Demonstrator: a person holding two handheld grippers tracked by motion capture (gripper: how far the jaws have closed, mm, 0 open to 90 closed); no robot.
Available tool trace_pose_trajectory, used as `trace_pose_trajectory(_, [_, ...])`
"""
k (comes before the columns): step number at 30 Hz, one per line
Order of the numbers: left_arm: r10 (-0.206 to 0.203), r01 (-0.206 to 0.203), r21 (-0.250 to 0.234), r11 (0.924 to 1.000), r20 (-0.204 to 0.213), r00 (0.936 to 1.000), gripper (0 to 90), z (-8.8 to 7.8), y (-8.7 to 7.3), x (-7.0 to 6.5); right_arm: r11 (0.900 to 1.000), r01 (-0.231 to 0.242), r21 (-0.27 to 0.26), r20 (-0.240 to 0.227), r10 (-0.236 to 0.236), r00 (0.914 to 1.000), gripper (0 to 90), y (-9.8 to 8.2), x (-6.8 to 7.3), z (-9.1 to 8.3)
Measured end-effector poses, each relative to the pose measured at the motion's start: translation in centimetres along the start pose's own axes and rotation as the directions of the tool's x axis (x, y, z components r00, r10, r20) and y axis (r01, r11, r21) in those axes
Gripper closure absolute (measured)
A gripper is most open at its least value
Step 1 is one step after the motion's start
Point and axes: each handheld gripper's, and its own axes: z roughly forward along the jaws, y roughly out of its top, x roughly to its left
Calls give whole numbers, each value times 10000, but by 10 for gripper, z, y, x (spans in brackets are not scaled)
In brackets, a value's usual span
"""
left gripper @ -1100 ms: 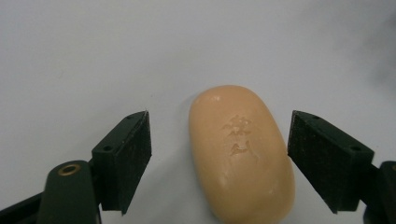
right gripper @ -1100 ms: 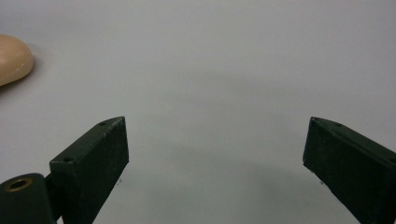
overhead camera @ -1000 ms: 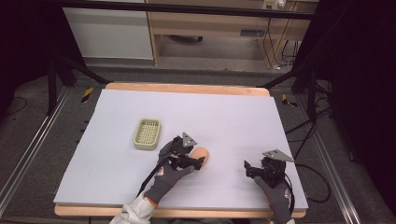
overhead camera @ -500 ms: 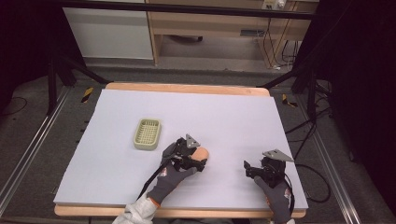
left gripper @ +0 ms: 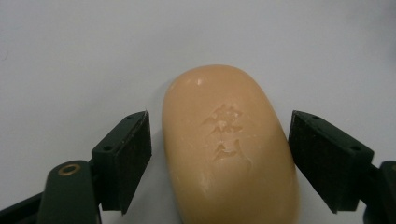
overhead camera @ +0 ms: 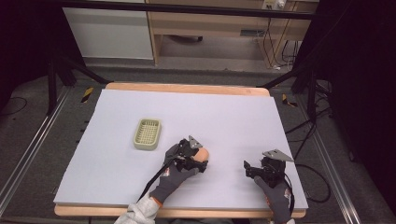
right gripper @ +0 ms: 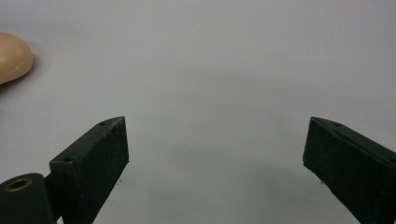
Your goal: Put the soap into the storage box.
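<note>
My left gripper (left gripper: 219, 154) has its jaws spread wide around a bar of soap (left gripper: 229, 149), one pad on each side with a sliver of gap at both, so nothing is pinched yet. They've just been closing in a bit with the soap sitting between them. The near end of the soap is cut off at the bottom edge of the left gripper view, and the stamped mark on top is too soft to read. From above, my left gripper (overhead camera: 198, 161) covers most of the soap (overhead camera: 203, 153), just a peach end pokes out toward 1 o'clock.

My right gripper (right gripper: 215, 154) is spread wide too, holding nothing, bare table (right gripper: 210, 70) between the jaws, and the soap (right gripper: 13, 57) peeks in at 10 o'clock, clipped by the edge. From above, the right gripper (overhead camera: 250, 168) sits well apart at 3 o'clock from the soap.

A small green basket (overhead camera: 147, 134) rests at 10 o'clock from the soap, near but not touching.
</note>
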Motion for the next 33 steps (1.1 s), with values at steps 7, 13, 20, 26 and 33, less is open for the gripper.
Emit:
trace_pose_trajectory(7, [-28, 27, 121, 9999, 81, 10000, 238, 3, -1, -1, 10000, -4, 7, 6, 4, 10000, 72, 0, 0, 0])
trace_pose_trajectory(13, [31, -30, 181, 9998, -37, 10000, 252, 5, -1, -3, 10000, 1, 6, 21, -1, 10000, 72, 0, 0, 0])
trace_pose_trajectory(20, [92, -88, 246, 9997, -156, 9998, 264, 5, 0, -5, 10000, -11, 20, 27, 11, 10000, 72, 0, 0, 0])
trace_pose_trajectory(26, [80, -71, 368, 9993, -246, 9997, 285, 5, 1, -7, 10000, -6, 30, 35, 6, 10000, 72, 0, 0, 0])
trace_pose_trajectory(33, [54, -45, 369, 9993, -263, 9996, 300, 4, 1, -8, 10000, -14, 35, 42, 14, 10000, 72, 0, 0, 1])
